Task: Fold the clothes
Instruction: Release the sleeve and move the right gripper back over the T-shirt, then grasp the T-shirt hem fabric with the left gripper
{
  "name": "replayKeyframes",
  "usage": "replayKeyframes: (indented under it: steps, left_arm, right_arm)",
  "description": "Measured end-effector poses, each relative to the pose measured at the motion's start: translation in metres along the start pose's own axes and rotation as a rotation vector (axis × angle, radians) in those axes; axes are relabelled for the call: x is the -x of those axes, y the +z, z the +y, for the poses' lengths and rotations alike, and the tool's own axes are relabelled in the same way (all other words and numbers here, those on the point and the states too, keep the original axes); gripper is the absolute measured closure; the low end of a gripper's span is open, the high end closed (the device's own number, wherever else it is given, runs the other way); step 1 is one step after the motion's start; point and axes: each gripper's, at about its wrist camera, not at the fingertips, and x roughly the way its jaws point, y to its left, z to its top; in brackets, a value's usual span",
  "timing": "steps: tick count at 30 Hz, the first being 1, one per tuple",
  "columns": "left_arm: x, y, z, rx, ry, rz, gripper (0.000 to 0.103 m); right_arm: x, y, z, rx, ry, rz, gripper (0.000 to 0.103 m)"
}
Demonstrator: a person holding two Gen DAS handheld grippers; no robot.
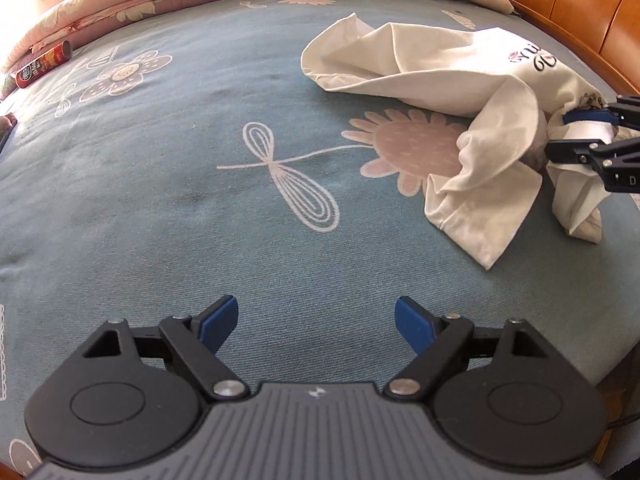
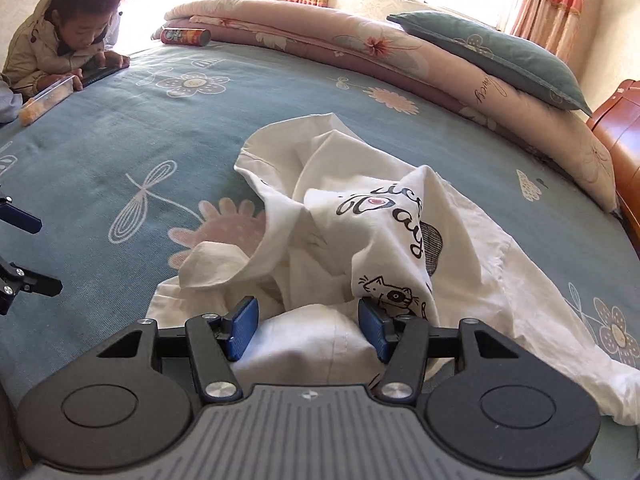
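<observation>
The left gripper (image 1: 316, 322), a black two-finger claw with blue pads, stands wide open above the blue-grey bed sheet with pale flower and dragonfly print (image 1: 200, 200). Nothing is between its jaws and the pads touch nothing; only bare sheet shows in the gap. The crumpled white T-shirt with black lettering and a small cat drawing (image 2: 360, 232) lies on the sheet, well apart from the left gripper, toward the side of the bed where the orange wooden bed frame (image 1: 580, 4) runs. The right gripper (image 2: 308, 326), of the same black and blue make, is about half open and has a bulging fold of this white cloth between its pads. The cloth fills the gap and reaches both blue pads, so it looks pinched, though how firmly the pads press cannot be told. In the left wrist view the same gripper comes in from the right edge with white cloth between its fingers. The rest of the shirt spreads away from the claw in loose folds, one part rising as a peak with the lettering on it. At the far edge of the bed lie a folded pink flowered quilt (image 2: 320, 28), a grey-green pillow (image 2: 500, 52) on top of it, and a red cylindrical snack can (image 2: 186, 37) on its side. A person in a beige jacket (image 2: 60, 40) leans on the far corner of the bed.
</observation>
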Motion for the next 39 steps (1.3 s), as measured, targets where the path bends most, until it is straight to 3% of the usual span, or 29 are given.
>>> replayKeyframes:
  steps: [8, 12, 16, 21, 25, 34, 39]
  left_arm:
    - [0.003, 0.028, -0.035, -0.042, -0.102, -0.129, 0.021]
    - [-0.001, 0.041, -0.054, -0.07, -0.16, -0.174, 0.04]
    - [-0.01, 0.047, -0.081, -0.147, -0.225, -0.208, 0.047]
    - [-0.026, 0.046, -0.107, -0.261, -0.132, -0.238, 0.053]
    - [-0.034, 0.043, -0.097, -0.214, -0.151, -0.234, 0.057]
    - [-0.031, 0.044, -0.075, -0.186, -0.129, -0.348, 0.058]
    - [-0.036, 0.04, -0.067, -0.191, -0.105, -0.318, 0.057]
  right_arm:
    - [0.011, -0.026, -0.04, -0.175, 0.045, -0.044, 0.042]
    - [0.035, -0.033, -0.034, -0.177, 0.096, -0.132, 0.036]
    - [0.057, -0.045, -0.031, -0.16, 0.121, -0.194, 0.035]
    - [0.068, -0.054, -0.043, -0.201, 0.135, -0.213, 0.035]
    - [0.067, -0.061, -0.056, -0.26, 0.141, -0.216, 0.035]
    - [0.055, -0.069, -0.059, -0.294, 0.158, -0.193, 0.035]
    - [0.054, -0.071, -0.059, -0.287, 0.143, -0.184, 0.035]
